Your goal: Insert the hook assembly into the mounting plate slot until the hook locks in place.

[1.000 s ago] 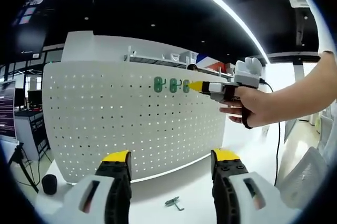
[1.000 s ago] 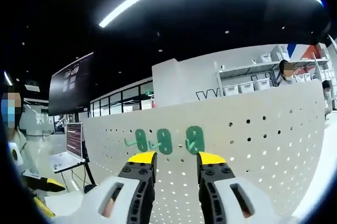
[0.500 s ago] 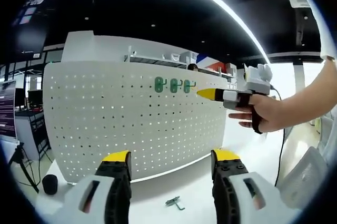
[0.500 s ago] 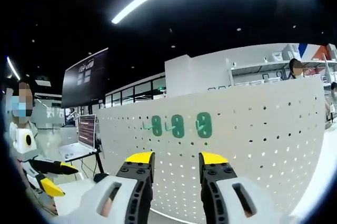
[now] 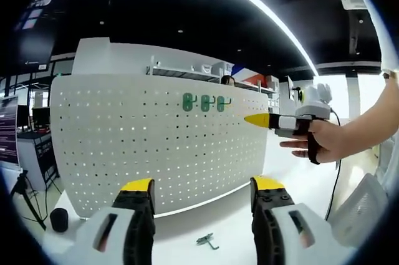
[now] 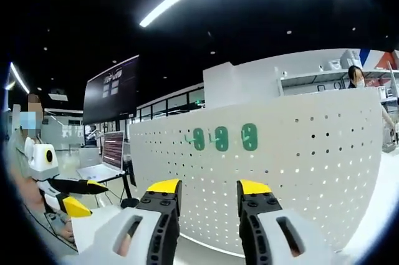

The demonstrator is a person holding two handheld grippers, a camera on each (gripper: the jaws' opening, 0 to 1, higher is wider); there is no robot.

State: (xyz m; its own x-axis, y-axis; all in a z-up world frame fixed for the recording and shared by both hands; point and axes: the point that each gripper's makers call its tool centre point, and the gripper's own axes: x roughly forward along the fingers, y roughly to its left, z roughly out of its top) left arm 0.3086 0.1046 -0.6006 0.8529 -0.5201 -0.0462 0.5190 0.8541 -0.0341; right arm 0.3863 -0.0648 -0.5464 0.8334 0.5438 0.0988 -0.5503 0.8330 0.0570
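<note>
Pulling back from the white pegboard mounting plate point(image 5: 156, 137), our right gripper point(image 5: 265, 120) now hangs off the board's right edge in the left gripper view, where a second ago its yellow tips were up against the row of three green hooks point(image 5: 204, 102). In the right gripper view the same retreat reads as the plate point(image 6: 299, 178) and its green hooks point(image 6: 223, 138) shrinking away from the camera over the last second. The right gripper's point(image 6: 204, 187) jaws stand parted with nothing between them, which we take to mean the latest hook has been let go and sits in its slot alongside the other two; whether it has truly locked is too small to tell from here.

Our left gripper point(image 5: 202, 185) hovers low before the plate, jaws wide apart and empty. Just beyond and below it, a small grey metal hook piece point(image 5: 206, 239) lies loose on the white table point(image 5: 237, 212), in front of the plate's foot.

For the task, we judge one insertion finished and the hand clearing out. The loose piece on the table looks like the next candidate for fetching, and either gripper is free to take it. Plate, mounted hooks and spare piece all sit within the left gripper view.
</note>
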